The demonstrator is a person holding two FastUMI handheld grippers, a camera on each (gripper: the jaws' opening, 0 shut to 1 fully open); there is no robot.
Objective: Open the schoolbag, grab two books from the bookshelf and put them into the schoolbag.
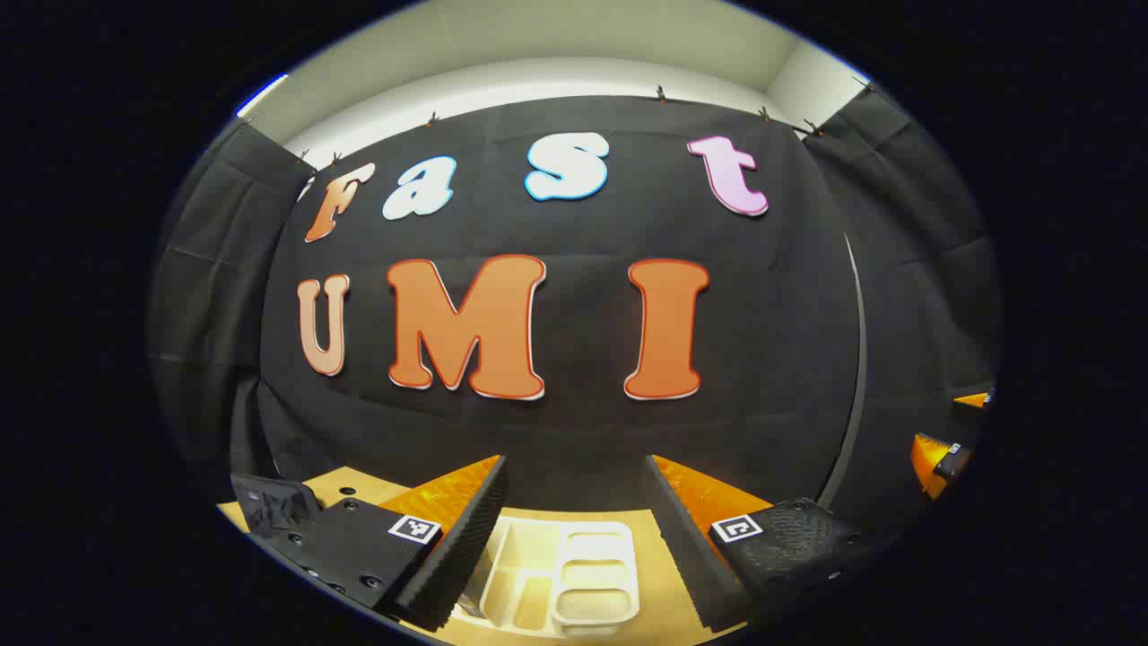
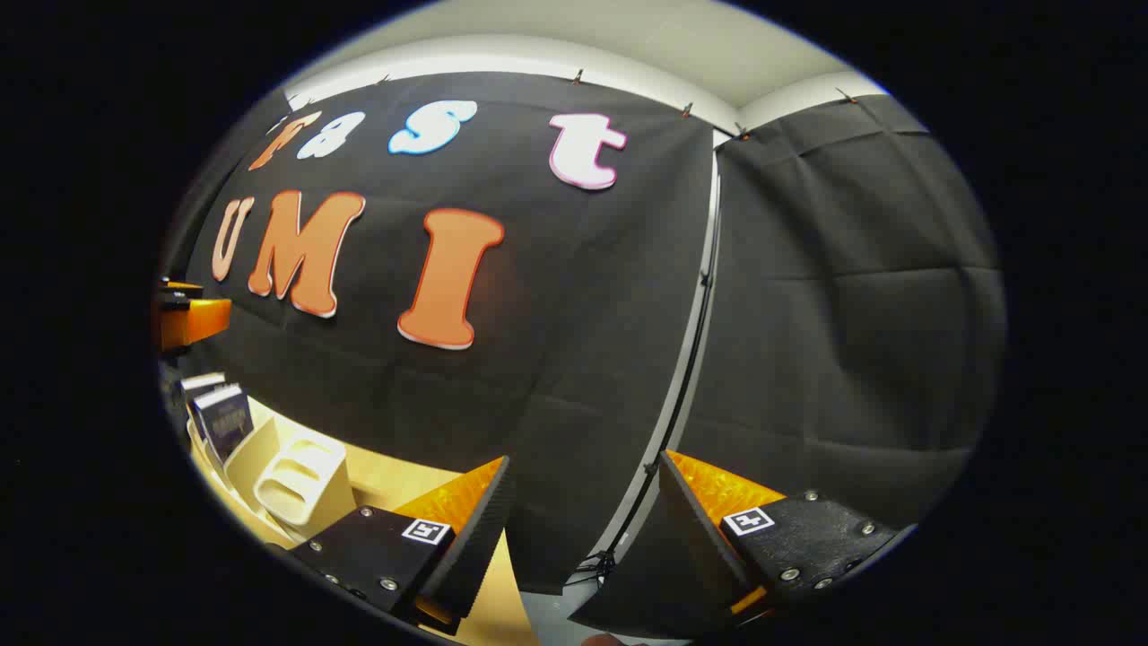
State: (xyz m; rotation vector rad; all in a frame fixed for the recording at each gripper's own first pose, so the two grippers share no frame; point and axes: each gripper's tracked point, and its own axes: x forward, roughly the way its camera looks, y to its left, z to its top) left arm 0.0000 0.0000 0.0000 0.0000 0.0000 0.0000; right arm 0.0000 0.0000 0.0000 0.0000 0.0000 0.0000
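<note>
A cream bookshelf (image 1: 556, 574) with several compartments lies low between the fingers of my left gripper (image 1: 576, 467), which is open and holds nothing. In the right gripper view the same bookshelf (image 2: 287, 471) stands at the far left with dark-covered books (image 2: 220, 417) upright in it. My right gripper (image 2: 585, 462) is open too, pointing at the black cloth wall to the right of the shelf. The other gripper's orange body (image 1: 937, 458) shows at the right edge of the left gripper view. In the right gripper view, the other gripper (image 2: 188, 318) shows at the left edge.
The bookshelf rests on a light wooden table (image 1: 359, 489) that runs up to the black cloth wall. A dark object (image 1: 269, 502) of unclear kind sits at the table's left. A pole (image 2: 695, 305) marks the booth corner, right of the table (image 2: 386, 475).
</note>
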